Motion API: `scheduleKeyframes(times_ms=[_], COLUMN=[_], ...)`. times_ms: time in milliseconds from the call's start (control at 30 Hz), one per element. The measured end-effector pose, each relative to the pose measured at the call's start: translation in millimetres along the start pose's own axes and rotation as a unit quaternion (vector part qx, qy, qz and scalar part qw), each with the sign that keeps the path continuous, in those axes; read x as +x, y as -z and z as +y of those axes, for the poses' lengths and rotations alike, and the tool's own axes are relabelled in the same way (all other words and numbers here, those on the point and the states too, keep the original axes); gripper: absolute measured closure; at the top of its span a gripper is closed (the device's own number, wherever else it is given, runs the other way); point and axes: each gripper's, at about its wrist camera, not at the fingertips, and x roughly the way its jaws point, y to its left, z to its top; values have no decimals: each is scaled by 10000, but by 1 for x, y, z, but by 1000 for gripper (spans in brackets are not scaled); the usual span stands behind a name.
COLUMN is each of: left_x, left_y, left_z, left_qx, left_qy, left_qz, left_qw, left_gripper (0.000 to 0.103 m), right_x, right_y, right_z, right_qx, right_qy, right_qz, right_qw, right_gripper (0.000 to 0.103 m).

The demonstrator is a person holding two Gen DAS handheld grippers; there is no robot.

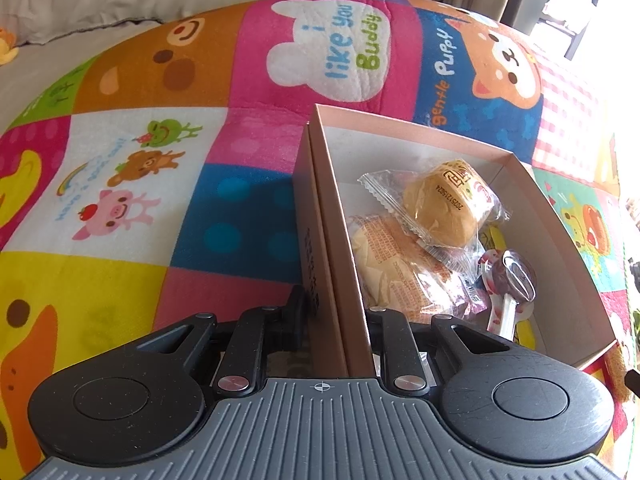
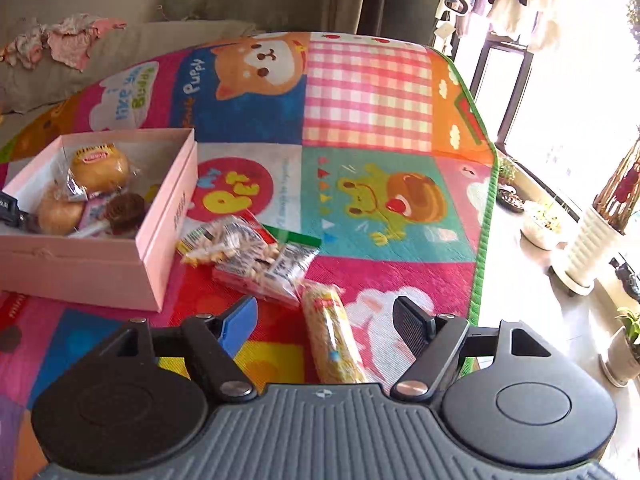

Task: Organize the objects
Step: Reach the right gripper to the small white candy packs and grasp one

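Note:
In the left wrist view my left gripper (image 1: 338, 304) is shut on the left wall of an open pink box (image 1: 400, 130), one finger inside and one outside. In the box lie two wrapped buns (image 1: 440, 208) (image 1: 392, 276) and a lollipop (image 1: 516, 276). In the right wrist view my right gripper (image 2: 325, 312) stands open just above the play mat. A yellow wrapped snack roll (image 2: 336, 344) lies between its fingers, and neither pad presses on it. A clear packet of peanuts (image 2: 236, 248) and a green-and-silver packet (image 2: 290, 262) lie just beyond, beside the pink box (image 2: 168, 216).
Everything rests on a colourful cartoon play mat (image 2: 368, 92). Its green edge (image 2: 486, 200) runs along the right, with bare floor and potted plants (image 2: 596, 240) past it. A grey couch with crumpled clothes (image 2: 68, 40) stands behind the mat.

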Motion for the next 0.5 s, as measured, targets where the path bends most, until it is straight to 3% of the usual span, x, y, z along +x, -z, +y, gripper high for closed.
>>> scheduleKeyframes(times_ms=[233, 433, 500], left_x=[0, -1, -1], left_y=[0, 0, 0], left_z=[0, 0, 0], left_qx=[0, -12, -3], left_qy=[1, -18, -14], left_qz=[5, 16, 16], left_qw=[10000, 10000, 10000], left_gripper=[81, 81, 81], right_x=[3, 22, 39], right_y=[12, -20, -40], right_z=[-23, -12, -8], right_qx=[517, 971, 1026], right_qy=[-42, -1203, -1389], right_qz=[87, 176, 196], right_qw=[9986, 9878, 9848], right_gripper=[25, 25, 25])
